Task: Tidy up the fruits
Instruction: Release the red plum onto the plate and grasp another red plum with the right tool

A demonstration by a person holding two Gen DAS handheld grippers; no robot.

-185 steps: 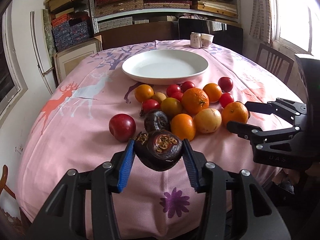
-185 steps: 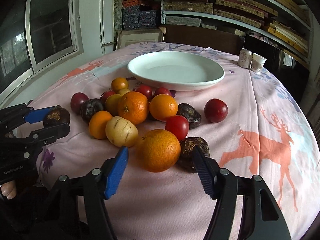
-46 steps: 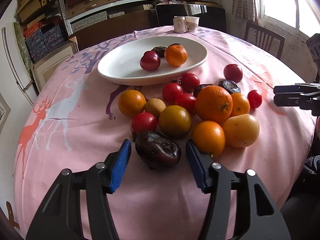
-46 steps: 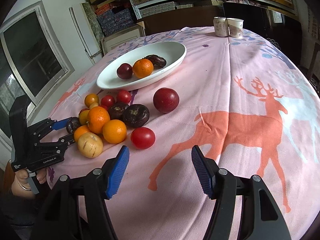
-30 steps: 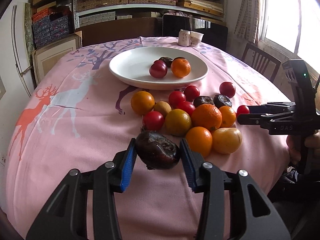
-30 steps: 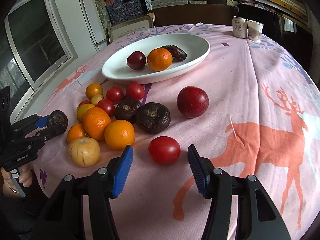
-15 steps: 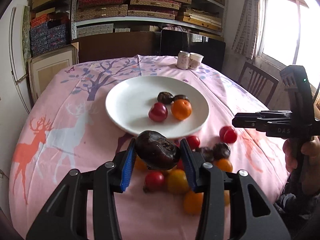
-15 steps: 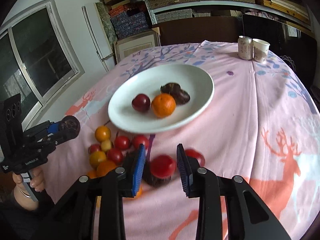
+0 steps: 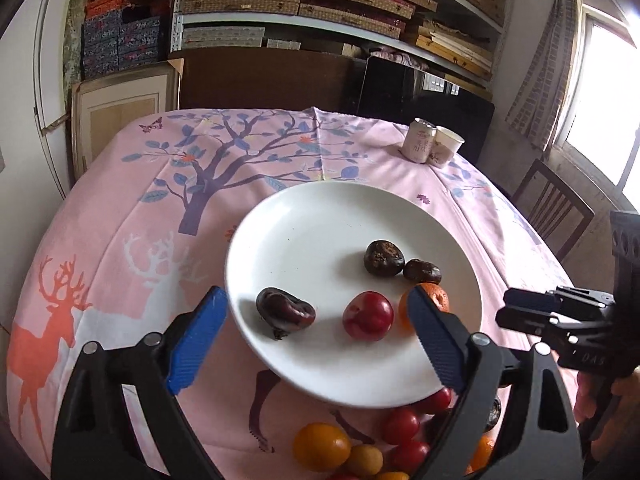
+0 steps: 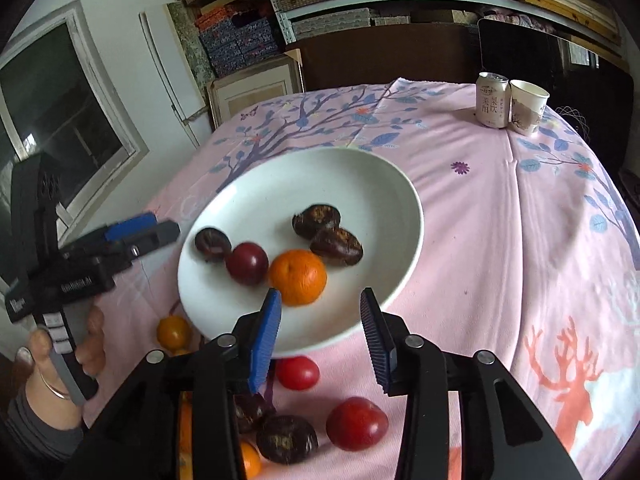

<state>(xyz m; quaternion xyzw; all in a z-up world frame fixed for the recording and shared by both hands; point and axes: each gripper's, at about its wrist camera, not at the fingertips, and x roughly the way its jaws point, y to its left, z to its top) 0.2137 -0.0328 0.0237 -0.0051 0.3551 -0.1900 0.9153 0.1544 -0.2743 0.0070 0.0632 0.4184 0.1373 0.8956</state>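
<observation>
On the plate (image 9: 280, 216), dark fruit (image 9: 285, 313) lies between left gripper's (image 9: 316, 338) spread jaws.

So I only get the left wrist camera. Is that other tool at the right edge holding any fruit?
Observer: No. The right wrist view shows the right tool open, with nothing between its fingers. It hovers over the near rim of the white plate.
Visitor: Is there any fruit hidden behind my own tool's right finger?
Observer: Yes. A big red fruit lies on the pink cloth, next to a dark fruit. Both are off the plate.
Visitor: And who is holding my tool?
Observer: A hand with a thin bangle at the wrist grips the handle of the left tool.
</observation>
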